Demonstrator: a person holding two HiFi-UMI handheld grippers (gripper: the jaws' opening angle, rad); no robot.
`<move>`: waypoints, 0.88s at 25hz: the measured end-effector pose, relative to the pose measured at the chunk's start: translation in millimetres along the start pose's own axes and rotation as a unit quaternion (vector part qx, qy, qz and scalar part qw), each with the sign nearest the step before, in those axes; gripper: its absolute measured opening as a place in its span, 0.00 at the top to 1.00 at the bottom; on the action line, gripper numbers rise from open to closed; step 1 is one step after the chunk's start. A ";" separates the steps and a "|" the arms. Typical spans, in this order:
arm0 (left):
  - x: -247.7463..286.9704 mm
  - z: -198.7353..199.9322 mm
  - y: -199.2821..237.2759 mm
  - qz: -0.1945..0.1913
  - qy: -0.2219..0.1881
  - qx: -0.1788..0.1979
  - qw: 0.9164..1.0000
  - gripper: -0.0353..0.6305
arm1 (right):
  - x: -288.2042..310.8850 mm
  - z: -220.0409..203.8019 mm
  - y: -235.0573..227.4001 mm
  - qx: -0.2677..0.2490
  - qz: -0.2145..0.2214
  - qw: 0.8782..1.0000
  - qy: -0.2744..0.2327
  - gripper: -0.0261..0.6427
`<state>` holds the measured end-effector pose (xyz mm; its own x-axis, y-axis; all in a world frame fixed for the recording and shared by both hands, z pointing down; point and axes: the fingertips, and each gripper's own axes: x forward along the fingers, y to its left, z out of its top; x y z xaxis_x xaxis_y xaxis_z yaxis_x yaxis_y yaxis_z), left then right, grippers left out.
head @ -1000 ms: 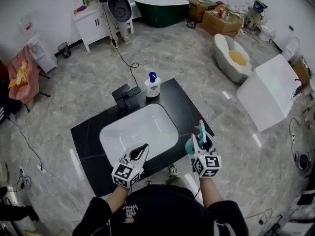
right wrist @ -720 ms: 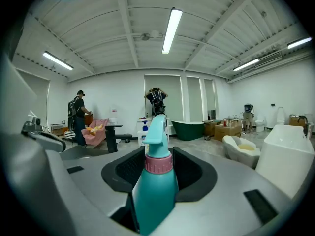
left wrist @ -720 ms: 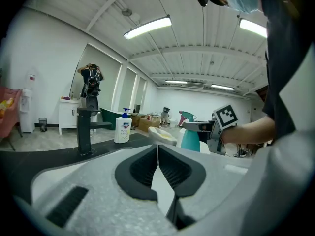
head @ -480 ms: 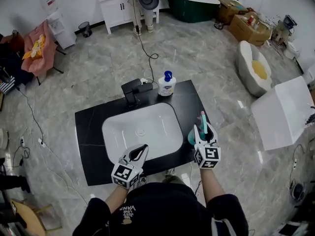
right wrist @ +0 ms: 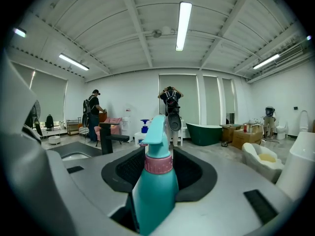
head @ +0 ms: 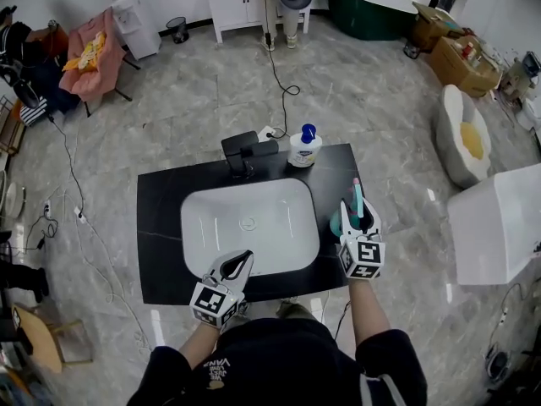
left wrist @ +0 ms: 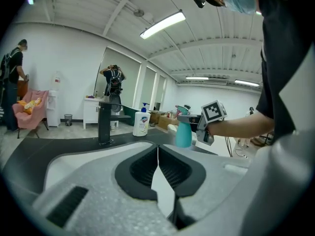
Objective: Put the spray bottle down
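Spray bottle (head: 339, 224): teal body, pink collar, teal trigger head; held upright over the right-hand strip of the black countertop (head: 161, 227), just right of the white basin (head: 199, 227). No view shows whether its base touches the countertop.

Left gripper (head: 245, 256): positioned at the front edge of the countertop, at the basin's near rim. Its jaws are pressed together with nothing between them. In the left gripper view the closed tips (left wrist: 157, 150) point across the basin toward the faucet (left wrist: 104, 124), the soap bottle (left wrist: 141, 123) and the spray bottle (left wrist: 183, 132).

Centre: the basin is recessed in the countertop. A black faucet (head: 241, 150) stands behind its rear rim. A white pump soap bottle (head: 304, 149) with a blue head stands just right of the faucet, apart from it.

Right gripper (head: 355, 218): clamped on the spray bottle. In the right gripper view the black pads (right wrist: 194, 173) bear on either side of the bottle body (right wrist: 155, 186), below the collar, with the trigger head rising above the jaws.

Far right: a white block (head: 499, 222) stands on the grey tiled floor (head: 406, 142), well apart from the countertop.
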<state>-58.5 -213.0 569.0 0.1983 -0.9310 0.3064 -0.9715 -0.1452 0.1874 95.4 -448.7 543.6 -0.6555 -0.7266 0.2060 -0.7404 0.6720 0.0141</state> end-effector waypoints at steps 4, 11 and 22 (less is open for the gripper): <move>5.3 -6.4 -1.1 0.013 0.009 -0.002 1.000 0.92 | 21.6 3.8 -8.3 -0.011 0.011 1.000 -0.013 0.69; 17.1 -5.7 -0.5 0.031 0.012 -0.005 0.999 0.92 | 64.1 4.4 -16.2 -0.027 0.025 0.999 -0.026 0.69; 23.3 -11.1 0.9 0.055 0.024 -0.010 0.998 0.92 | 111.2 2.9 -35.1 -0.030 0.012 0.998 -0.048 0.69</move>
<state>-53.3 -231.1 586.8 0.0965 -0.9241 0.3696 -0.9850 -0.0352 0.1691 48.1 -553.5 563.2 -0.6863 -0.7187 0.1119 -0.7162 0.6945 0.0686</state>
